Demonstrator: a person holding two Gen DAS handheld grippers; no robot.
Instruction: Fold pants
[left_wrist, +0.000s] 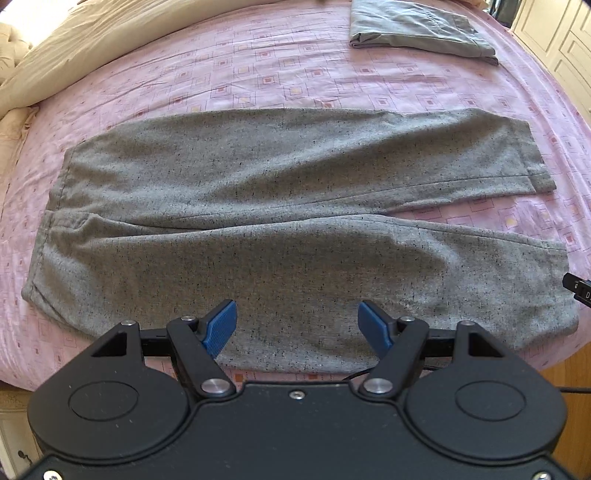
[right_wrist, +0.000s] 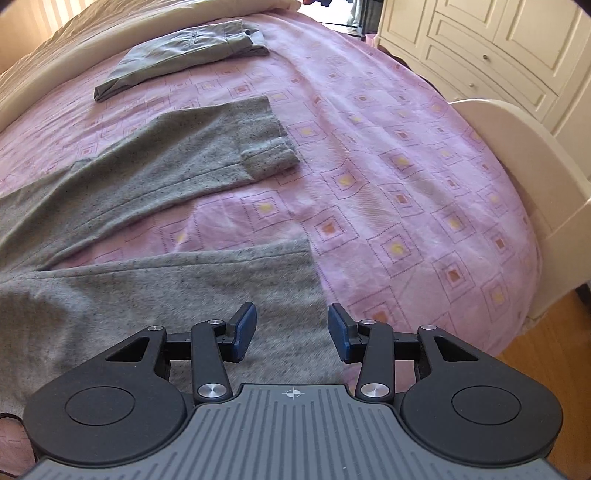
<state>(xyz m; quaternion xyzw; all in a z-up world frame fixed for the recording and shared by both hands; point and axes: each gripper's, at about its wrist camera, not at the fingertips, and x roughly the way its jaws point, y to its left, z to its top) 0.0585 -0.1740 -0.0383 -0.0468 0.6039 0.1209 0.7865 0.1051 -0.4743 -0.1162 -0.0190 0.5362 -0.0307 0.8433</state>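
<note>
We start with the bed (left_wrist: 295, 85), its pink patterned cover spread wide under everything, a cream duvet (left_wrist: 74, 40) bunched along the far side. Across the cover lie our grey speckled pants (left_wrist: 280, 192), flat and full length, waistband to the left, the two legs running right and parting a little toward the hems. Beyond them, well apart near the far edge, sits another pair of grey trousers (left_wrist: 417, 29), already folded.

Now the near leg (right_wrist: 166, 295): it lies closest to us, its hem end just ahead of the right gripper (right_wrist: 291, 326). That gripper hangs over the hem corner with its blue pads apart, nothing between them. The left gripper (left_wrist: 297, 325) hovers over the near edge of the same leg, closer to the waist, jaws also spread wide and empty.

So we judge this the opening step, the pants laid out and no fold made yet. The next move, as we read it, calls for both grippers to drop to the near edge, pinch the cloth, and carry that leg over onto the far leg (right_wrist: 184, 158) so hems and seams line up.
</note>
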